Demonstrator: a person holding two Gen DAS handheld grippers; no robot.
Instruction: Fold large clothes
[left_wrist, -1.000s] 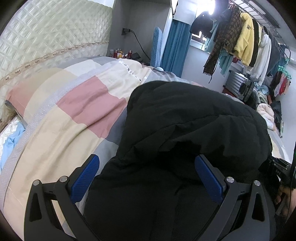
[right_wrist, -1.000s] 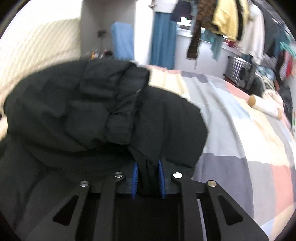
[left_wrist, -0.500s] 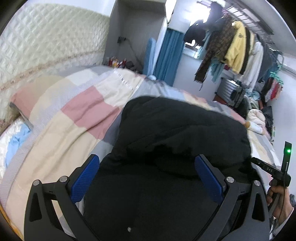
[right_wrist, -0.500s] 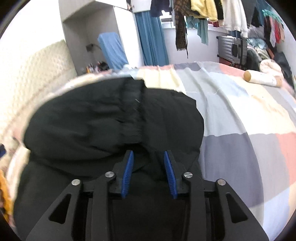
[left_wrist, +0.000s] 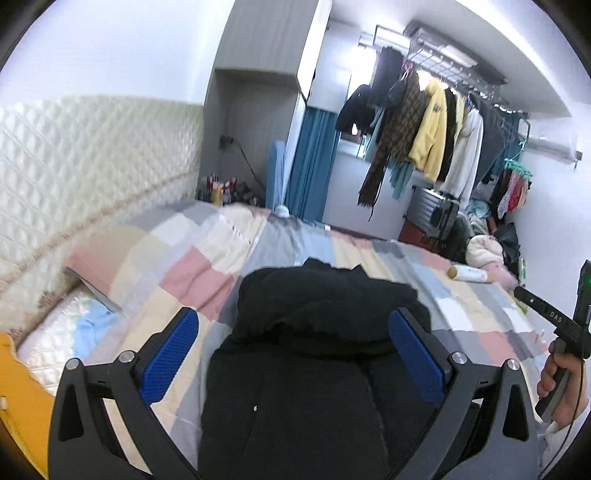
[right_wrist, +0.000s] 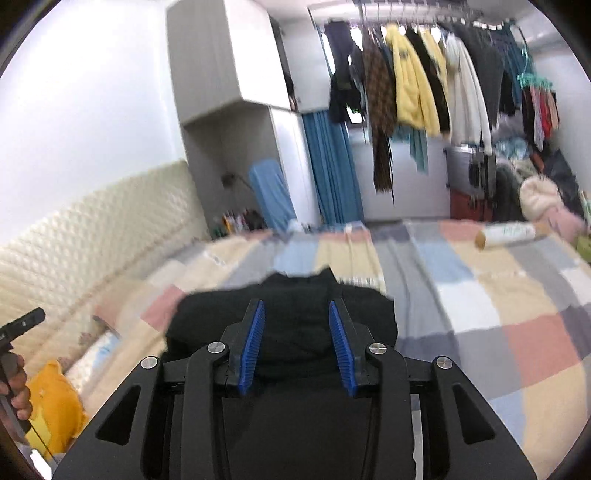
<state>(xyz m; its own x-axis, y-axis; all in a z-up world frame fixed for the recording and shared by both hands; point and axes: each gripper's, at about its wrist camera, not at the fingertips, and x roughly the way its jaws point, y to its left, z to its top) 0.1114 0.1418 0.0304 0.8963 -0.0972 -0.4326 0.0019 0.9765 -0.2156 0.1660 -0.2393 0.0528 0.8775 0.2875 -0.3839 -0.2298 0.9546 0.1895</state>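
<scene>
Jacket (left_wrist: 314, 354) lay folded at lower centre, both grippers, left gripper (left_wrist: 295, 354) wide and right gripper (right_wrist: 297, 345) part-open, gripping nothing; smoothing or another fold seemed due next.

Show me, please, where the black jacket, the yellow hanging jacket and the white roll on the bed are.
black jacket (left_wrist: 325, 314): left wrist view, its folded upper part.
yellow hanging jacket (right_wrist: 406, 85): right wrist view, its body.
white roll (right_wrist: 508, 233): right wrist view, its middle.

A bulky black padded jacket (left_wrist: 317, 354) is seen lying on a pastel patchwork bedspread (left_wrist: 207, 273); its upper part is doubled back over the body, so that a rumpled, rounded hump is formed; a small pale snap is visible on the lower front panel.
</scene>
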